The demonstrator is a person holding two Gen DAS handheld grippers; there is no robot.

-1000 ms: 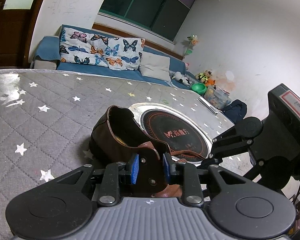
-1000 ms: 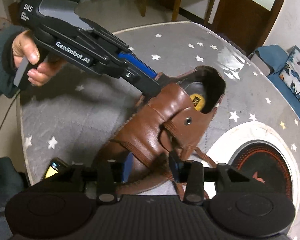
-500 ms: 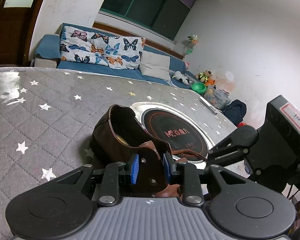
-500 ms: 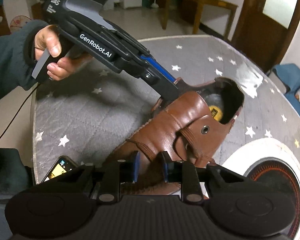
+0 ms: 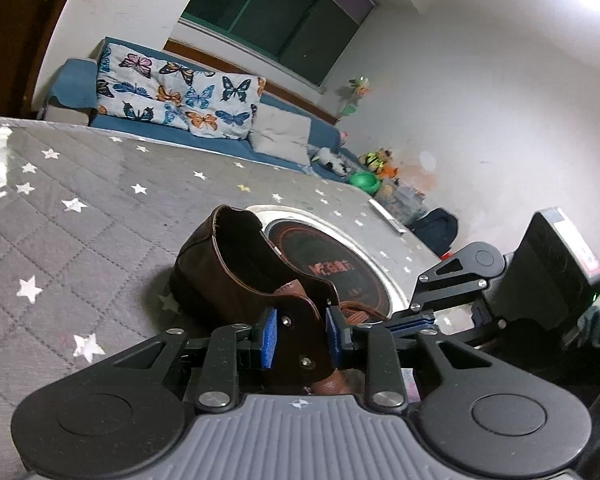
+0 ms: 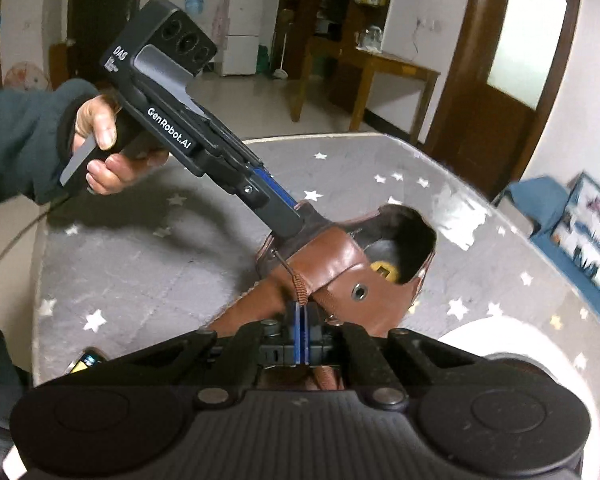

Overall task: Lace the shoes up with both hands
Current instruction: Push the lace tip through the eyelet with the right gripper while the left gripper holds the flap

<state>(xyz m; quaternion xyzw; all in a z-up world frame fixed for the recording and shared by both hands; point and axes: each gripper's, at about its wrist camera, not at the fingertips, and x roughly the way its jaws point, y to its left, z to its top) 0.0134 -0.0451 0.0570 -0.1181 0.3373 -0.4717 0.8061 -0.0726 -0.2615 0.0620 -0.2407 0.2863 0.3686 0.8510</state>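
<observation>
A brown leather shoe [image 5: 236, 276] lies on the grey star-patterned table [image 5: 80, 216]; it also shows in the right wrist view [image 6: 332, 268]. My left gripper [image 5: 298, 340] is shut on the shoe's eyelet flap [image 5: 300, 332], its blue pads on either side. In the right wrist view the left gripper [image 6: 288, 220] comes from the upper left onto the flap's edge. My right gripper [image 6: 301, 322] is shut on the brown lace [image 6: 298, 286], which runs taut up to the flap. In the left wrist view the right gripper [image 5: 416, 322] sits just right of the shoe.
A round induction hob [image 5: 340, 264] is set into the table behind the shoe. A phone [image 6: 85, 361] lies at the near left table edge. A sofa with butterfly cushions [image 5: 172, 96] stands beyond the table.
My right gripper went from open over the shoe to shut on the lace and drew it taut. The left gripper kept its hold on the flap and tilted.
</observation>
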